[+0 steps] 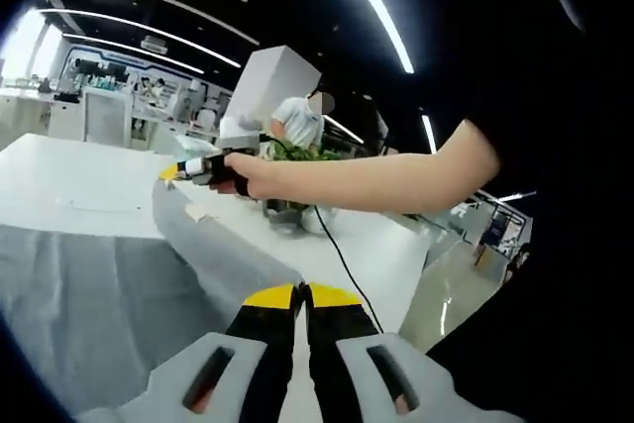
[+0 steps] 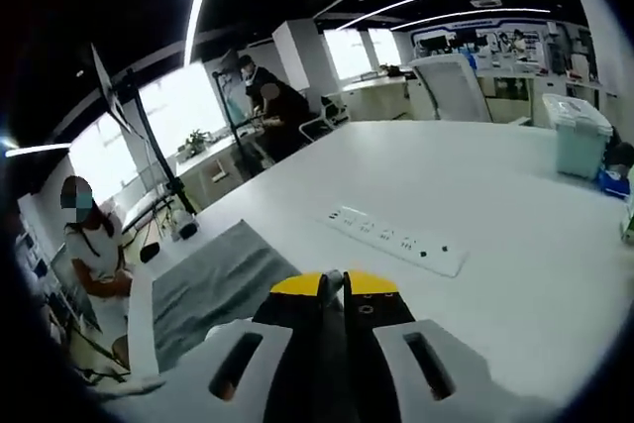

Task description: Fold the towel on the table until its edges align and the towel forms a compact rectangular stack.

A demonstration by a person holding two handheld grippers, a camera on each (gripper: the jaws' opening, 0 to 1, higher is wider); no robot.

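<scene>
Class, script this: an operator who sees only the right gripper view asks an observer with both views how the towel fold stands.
Operator: My jaws are shut with grey cloth between them. Is that corner off the table?
Observer: Yes. In the left gripper view, the right gripper, held in a hand, has the towel corner lifted above the table.
Operator: And the left gripper?
Observer: The left gripper has its jaws shut, and the towel's raised edge runs straight down to their tips, so it appears to pinch that edge.
</scene>
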